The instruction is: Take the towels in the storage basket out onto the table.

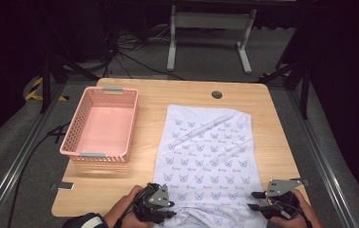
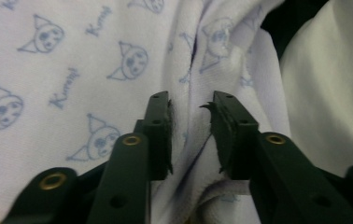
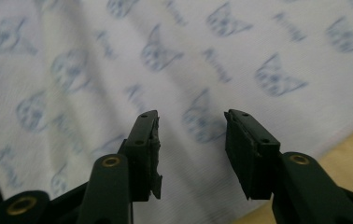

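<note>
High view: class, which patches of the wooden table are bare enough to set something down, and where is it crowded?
Bare table runs along the far edge beyond the cloth, in the strip between the pink basket and the cloth, and down the cloth's right side. The near edge is crowded: the left gripper and right gripper work at the cloth's hem.

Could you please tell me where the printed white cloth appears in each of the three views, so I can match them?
High view: the cloth lies right of centre, reaching the near table edge.
Left gripper view: it spreads behind the jaws, bunched in a fold between them.
Right gripper view: it runs beyond the jaws.
Shared landmark: its blue cat-face print.
</note>
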Motion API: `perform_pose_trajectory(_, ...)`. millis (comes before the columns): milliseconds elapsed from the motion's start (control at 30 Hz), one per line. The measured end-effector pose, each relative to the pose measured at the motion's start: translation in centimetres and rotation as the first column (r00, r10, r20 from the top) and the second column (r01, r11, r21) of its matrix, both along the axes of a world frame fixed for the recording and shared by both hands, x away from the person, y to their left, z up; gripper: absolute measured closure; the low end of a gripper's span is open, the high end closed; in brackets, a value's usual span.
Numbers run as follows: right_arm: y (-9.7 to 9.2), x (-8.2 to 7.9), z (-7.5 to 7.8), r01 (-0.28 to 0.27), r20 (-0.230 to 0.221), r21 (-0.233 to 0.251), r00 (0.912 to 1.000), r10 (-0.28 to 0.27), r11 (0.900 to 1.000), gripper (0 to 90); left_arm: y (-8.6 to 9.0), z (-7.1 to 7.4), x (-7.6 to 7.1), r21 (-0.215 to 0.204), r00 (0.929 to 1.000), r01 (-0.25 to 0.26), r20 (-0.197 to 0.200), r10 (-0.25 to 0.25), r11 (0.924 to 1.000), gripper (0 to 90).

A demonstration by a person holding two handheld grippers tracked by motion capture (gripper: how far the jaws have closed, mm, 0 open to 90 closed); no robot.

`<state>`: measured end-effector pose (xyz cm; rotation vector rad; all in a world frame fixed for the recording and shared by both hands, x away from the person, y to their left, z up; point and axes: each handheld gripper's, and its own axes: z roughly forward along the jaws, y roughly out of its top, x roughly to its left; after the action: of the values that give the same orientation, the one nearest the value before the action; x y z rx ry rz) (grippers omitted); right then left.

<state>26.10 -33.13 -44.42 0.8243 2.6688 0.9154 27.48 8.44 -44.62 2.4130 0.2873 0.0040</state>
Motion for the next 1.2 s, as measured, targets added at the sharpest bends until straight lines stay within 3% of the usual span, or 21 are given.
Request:
perform_pose_trajectory(67,-0.2,0.8,0.6,0.039,0.023,0.055,0.9989,-0.04,0.9977,55.2,0.3,0.6,1.4,-0.045,0.9945,-0.092,0.045,0.094,0.9947,56.4)
perform_pose_trajectory(133,-0.1,2.3,1.4,0.087,0.097,0.06,0.991,-0.093,0.9944,51.9,0.1,0.9,3.3,-0.044,0.9804,-0.174,0.086,0.177,0.9838,49.2)
perform_pose_trajectory(233,0.0,6.0,1.8,0.154,0.137,0.08,0.977,-0.164,0.9848,53.3,-0.6,0.4,6.8,-0.076,0.9505,-0.296,0.076,0.301,0.9523,42.6)
perform_pose_trajectory(300,-0.3,9.3,1.9,0.204,0.158,0.075,0.9641,-0.213,0.9762,51.8,-0.9,-0.1,9.2,-0.083,0.9217,-0.368,0.1,0.375,0.9262,40.6)
perform_pose_trajectory(367,-0.9,12.1,1.8,0.261,0.146,0.115,0.9499,-0.276,0.9585,52.5,-0.9,-0.4,10.0,-0.093,0.9179,-0.384,0.07,0.391,0.9187,38.9)
perform_pose_trajectory(400,-0.9,12.1,1.8,0.261,0.146,0.115,0.9499,-0.276,0.9585,52.5,-1.3,-0.9,11.4,-0.076,0.8966,-0.432,0.073,0.437,0.8988,38.9)
perform_pose_trajectory(433,-1.1,13.9,1.5,0.282,0.14,0.096,0.9457,-0.293,0.9546,51.5,-1.6,-1.1,12.2,-0.067,0.8891,-0.45,0.061,0.454,0.8906,36.2)
perform_pose_trajectory(467,-1.2,15.0,1.3,0.302,0.146,0.1,0.9383,-0.314,0.9482,52.4,-2.0,-1.2,13.1,-0.057,0.8891,-0.455,0.028,0.457,0.8887,35.8)
perform_pose_trajectory(533,-1.5,17.3,1.1,0.342,0.121,0.102,0.9279,-0.352,0.9343,52.3,-2.9,-0.9,14.4,-0.051,0.8744,-0.477,0.073,0.48,0.8774,35.7)
perform_pose_trajectory(633,-2.0,19.7,1.7,0.37,0.146,0.108,0.9124,-0.382,0.9229,53.3,-4.1,-0.2,16.8,-0.024,0.8691,-0.484,0.104,0.484,0.8748,31.8)
perform_pose_trajectory(667,-2.1,20.3,1.9,0.383,0.15,0.1,0.9065,-0.395,0.9182,53.1,-4.5,0.0,17.9,-0.039,0.8545,-0.503,0.128,0.503,0.8635,32.3)
perform_pose_trajectory(700,-2.3,21.2,2.2,0.402,0.168,0.106,0.8943,-0.415,0.9094,53.1,-4.5,0.2,18.7,-0.05,0.8506,-0.507,0.131,0.509,0.8603,33.8)
perform_pose_trajectory(800,-2.7,23.0,2.3,0.435,0.157,0.122,0.8791,-0.45,0.8922,52.9,-4.8,0.6,21.5,-0.067,0.836,-0.54,0.069,0.544,0.8387,33.6)
perform_pose_trajectory(833,-2.8,23.5,2.2,0.443,0.155,0.118,0.8756,-0.458,0.8885,53.1,-4.9,0.7,22.3,-0.077,0.8245,-0.561,0.04,0.564,0.8245,34.1)
perform_pose_trajectory(867,-2.7,24.5,1.6,0.456,0.132,0.115,0.8735,-0.469,0.8824,52.7,-5.2,0.6,23.6,-0.067,0.8107,-0.579,0.059,0.582,0.8126,34.1)
perform_pose_trajectory(900,-2.7,25.0,1.3,0.47,0.126,0.1,0.8683,-0.48,0.8769,52.5,-5.2,0.6,23.6,-0.067,0.8107,-0.579,0.059,0.582,0.8126,34.2)
perform_pose_trajectory(967,-2.6,25.8,0.8,0.48,0.108,0.083,0.8668,-0.487,0.8733,51.9,-5.4,-0.2,25.5,-0.027,0.7675,-0.636,0.082,0.636,0.7713,35.1)
perform_pose_trajectory(1000,-2.6,25.8,0.8,0.48,0.108,0.083,0.8668,-0.487,0.8733,51.9,-5.4,-0.2,25.5,-0.027,0.7675,-0.636,0.082,0.636,0.7713,35.4)
perform_pose_trajectory(1067,-2.4,26.8,0.6,0.507,0.108,0.085,0.8511,-0.514,0.8577,53.0,-4.9,-0.8,26.8,-0.032,0.7421,-0.668,0.045,0.669,0.7434,35.7)
perform_pose_trajectory(1100,-2.3,27.1,0.6,0.509,0.104,0.095,0.8498,-0.517,0.8556,52.7,-4.8,-1.0,27.2,-0.028,0.7212,-0.691,0.047,0.691,0.7226,36.3)
perform_pose_trajectory(1200,-2.0,28.2,0.5,0.546,0.106,0.083,0.8269,-0.552,0.8336,52.5,-4.2,-1.7,28.5,-0.042,0.7037,-0.709,0.023,0.71,0.704,36.3)
